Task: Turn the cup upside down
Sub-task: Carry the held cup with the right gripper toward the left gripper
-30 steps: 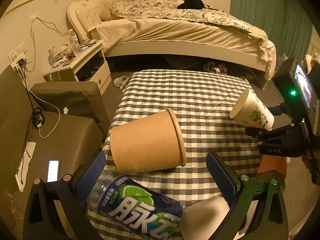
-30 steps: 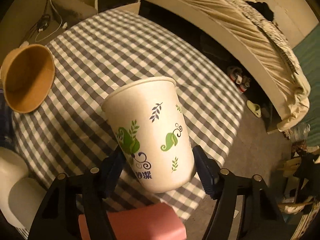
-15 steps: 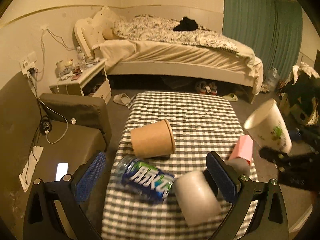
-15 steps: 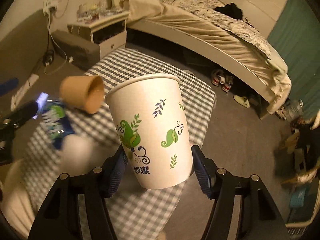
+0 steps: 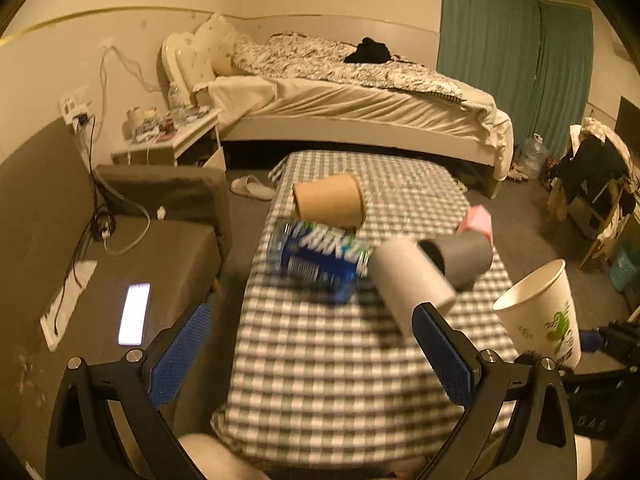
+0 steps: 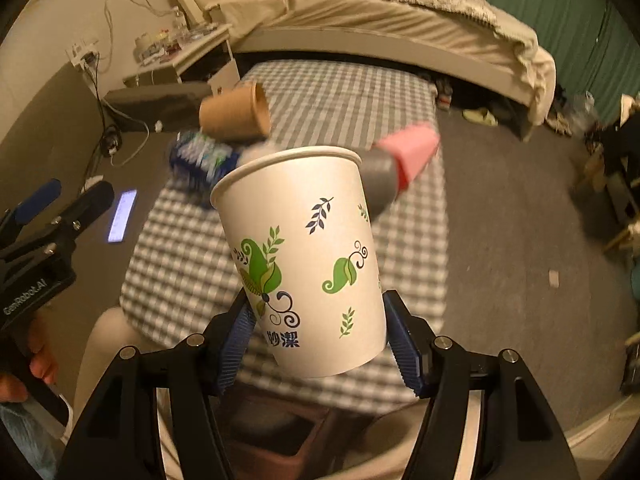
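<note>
My right gripper [image 6: 316, 336] is shut on a white paper cup with green leaf prints [image 6: 304, 256]. It holds the cup by its lower part, mouth up and tilted slightly, in the air above the near right edge of the checked table [image 6: 188, 256]. The cup also shows in the left wrist view [image 5: 540, 318], at the far right beside the table. My left gripper [image 5: 312, 354] is open and empty, high above the table's near end [image 5: 320, 360]; it also shows at the left of the right wrist view [image 6: 60, 204].
On the table lie a brown paper cup on its side [image 5: 330, 205], a blue-labelled bottle [image 5: 320, 254], a white roll [image 5: 412, 280], a grey cylinder [image 5: 460, 258] and a pink box [image 5: 476, 220]. A sofa with a lit phone [image 5: 134, 314] stands left. A bed [image 5: 344, 92] stands behind.
Both grippers have pulled back and up from the table, so the objects look smaller. The right gripper still holds the white cup, now closer to upright.
</note>
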`<act>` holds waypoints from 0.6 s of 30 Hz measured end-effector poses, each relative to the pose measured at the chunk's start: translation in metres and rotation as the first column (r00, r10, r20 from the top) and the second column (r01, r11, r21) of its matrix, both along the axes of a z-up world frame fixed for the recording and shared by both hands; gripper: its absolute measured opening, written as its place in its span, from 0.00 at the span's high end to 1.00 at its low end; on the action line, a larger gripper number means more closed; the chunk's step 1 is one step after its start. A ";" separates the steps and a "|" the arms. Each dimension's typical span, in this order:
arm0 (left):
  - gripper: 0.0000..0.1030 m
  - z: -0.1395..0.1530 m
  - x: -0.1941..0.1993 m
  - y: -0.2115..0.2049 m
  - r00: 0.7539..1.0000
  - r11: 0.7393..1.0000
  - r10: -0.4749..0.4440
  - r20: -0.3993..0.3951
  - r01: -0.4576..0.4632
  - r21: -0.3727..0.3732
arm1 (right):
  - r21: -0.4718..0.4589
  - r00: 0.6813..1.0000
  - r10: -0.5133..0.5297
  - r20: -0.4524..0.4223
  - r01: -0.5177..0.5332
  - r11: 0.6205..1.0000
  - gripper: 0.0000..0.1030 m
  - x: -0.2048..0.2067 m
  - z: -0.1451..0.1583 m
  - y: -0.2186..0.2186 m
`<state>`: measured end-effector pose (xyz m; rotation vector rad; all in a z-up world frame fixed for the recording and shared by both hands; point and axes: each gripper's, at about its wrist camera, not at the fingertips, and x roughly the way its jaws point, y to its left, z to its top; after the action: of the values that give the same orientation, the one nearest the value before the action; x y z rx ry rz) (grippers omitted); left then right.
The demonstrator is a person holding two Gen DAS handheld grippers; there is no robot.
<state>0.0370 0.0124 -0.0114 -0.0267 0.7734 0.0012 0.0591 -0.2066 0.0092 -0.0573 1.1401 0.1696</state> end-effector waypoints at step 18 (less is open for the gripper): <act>0.00 -0.072 -0.024 0.004 0.992 0.998 0.047 -0.114 -0.044 0.035 | 0.026 0.995 -0.063 -0.083 0.065 0.998 0.39 -0.012 -0.089 0.018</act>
<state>0.0134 0.0168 -0.0833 -0.0136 0.8872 0.0591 0.0473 -0.1884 -0.0796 0.0122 1.2193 0.1323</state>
